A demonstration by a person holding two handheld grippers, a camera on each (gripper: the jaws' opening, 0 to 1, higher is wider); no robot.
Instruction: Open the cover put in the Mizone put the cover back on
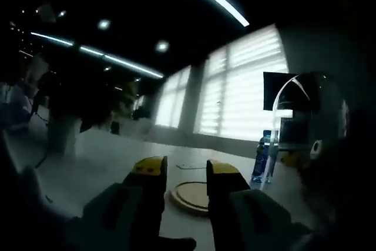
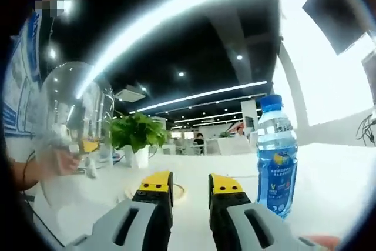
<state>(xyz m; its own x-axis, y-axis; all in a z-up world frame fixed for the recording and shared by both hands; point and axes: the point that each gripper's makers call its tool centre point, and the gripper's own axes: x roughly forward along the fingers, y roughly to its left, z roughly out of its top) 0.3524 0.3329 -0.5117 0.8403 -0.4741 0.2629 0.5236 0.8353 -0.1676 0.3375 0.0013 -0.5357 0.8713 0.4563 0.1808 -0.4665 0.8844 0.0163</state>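
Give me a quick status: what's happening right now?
Left gripper open, right gripper open, both empty. Glass dome off wooden base. Mizone bottle upright, not yet on base. Nothing in the way.

My left gripper, grey-bodied with two yellow-tipped jaws, parted with a gap between them, nothing held. Beyond the tips: round flat wooden base, lying on the pale white table. Further right on the table: upright clear plastic bottle with blue label and blue cap. At far right: clear glass dome cover, raised above the table. Background: bright blind-covered windows.
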